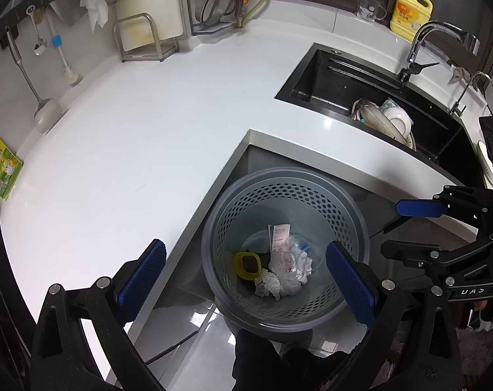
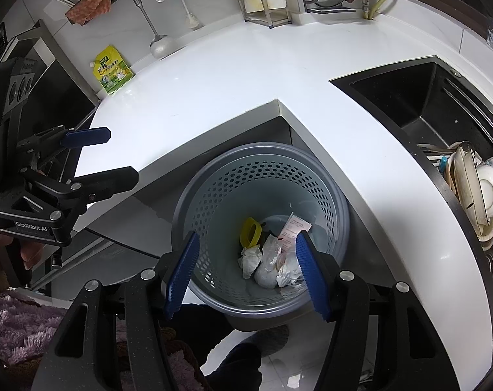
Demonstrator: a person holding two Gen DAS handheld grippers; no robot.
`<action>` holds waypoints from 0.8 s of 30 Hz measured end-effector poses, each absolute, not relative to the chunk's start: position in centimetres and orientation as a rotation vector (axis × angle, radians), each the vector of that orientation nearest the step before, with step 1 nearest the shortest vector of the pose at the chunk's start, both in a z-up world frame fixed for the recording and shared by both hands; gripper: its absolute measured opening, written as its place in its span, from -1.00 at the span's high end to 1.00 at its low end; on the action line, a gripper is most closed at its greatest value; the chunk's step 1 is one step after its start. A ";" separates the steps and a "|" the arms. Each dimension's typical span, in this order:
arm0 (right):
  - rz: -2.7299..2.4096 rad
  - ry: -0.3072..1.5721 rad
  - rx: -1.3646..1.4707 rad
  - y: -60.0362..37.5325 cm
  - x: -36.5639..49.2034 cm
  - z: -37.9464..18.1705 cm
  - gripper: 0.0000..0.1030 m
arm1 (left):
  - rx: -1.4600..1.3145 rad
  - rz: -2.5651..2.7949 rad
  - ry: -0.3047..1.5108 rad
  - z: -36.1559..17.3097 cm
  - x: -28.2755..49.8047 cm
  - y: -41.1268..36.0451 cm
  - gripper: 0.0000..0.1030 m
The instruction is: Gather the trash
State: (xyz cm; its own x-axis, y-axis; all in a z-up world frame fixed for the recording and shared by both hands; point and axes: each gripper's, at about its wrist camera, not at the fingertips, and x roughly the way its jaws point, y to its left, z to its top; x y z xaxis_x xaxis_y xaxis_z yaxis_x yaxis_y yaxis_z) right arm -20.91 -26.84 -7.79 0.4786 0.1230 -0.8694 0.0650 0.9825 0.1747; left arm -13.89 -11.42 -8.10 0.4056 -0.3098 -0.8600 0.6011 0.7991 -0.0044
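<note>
A grey perforated trash basket (image 1: 233, 195) stands on the floor in the inner corner of the white L-shaped counter; it also shows in the right wrist view (image 2: 213, 176). Inside lie crumpled tissues (image 1: 272, 282), a receipt (image 1: 279, 236), a clear plastic cup (image 1: 306, 249) and a yellow ring-shaped piece (image 1: 246, 265). My left gripper (image 1: 246, 280) is open and empty above the basket. My right gripper (image 2: 246, 270) is open and empty above the basket too; it shows at the right of the left wrist view (image 1: 406, 228).
A white counter (image 1: 132, 137) wraps around the basket. A black sink (image 1: 327, 78) with dishes (image 1: 393, 120) is at the right. A green-yellow pouch (image 2: 112, 70) leans at the wall. Ladle, brush, rack and yellow soap bottle (image 1: 409, 13) stand at the back.
</note>
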 end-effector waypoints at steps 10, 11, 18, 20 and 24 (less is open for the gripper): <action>0.037 1.077 0.199 -27.0 -21.0 -7.9 -0.15 | 0.343 -0.585 1.004 -8.1 -13.7 -11.8 -0.87; 0.037 1.077 0.200 -27.1 -21.0 -8.0 -0.15 | 0.342 -0.585 1.004 -8.1 -13.7 -11.9 -0.87; 0.040 1.085 0.203 -27.4 -21.2 -8.2 -0.15 | 0.344 -0.584 1.003 -8.1 -13.7 -12.1 -0.87; 0.041 1.086 0.204 -27.5 -21.2 -8.2 -0.15 | 0.343 -0.584 1.004 -8.1 -13.7 -12.1 -0.87; 0.041 1.088 0.209 -27.8 -21.3 -8.3 -0.15 | 0.347 -0.582 1.003 -8.1 -13.6 -12.3 -0.87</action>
State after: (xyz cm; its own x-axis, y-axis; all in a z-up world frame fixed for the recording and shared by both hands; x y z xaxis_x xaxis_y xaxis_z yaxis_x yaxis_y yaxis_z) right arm -21.30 -27.76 -8.33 0.4651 0.1359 -0.8747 0.0695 0.9795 0.1891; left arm -13.58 -12.27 -8.08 0.4056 -0.2966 -0.8646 0.6038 0.7971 0.0098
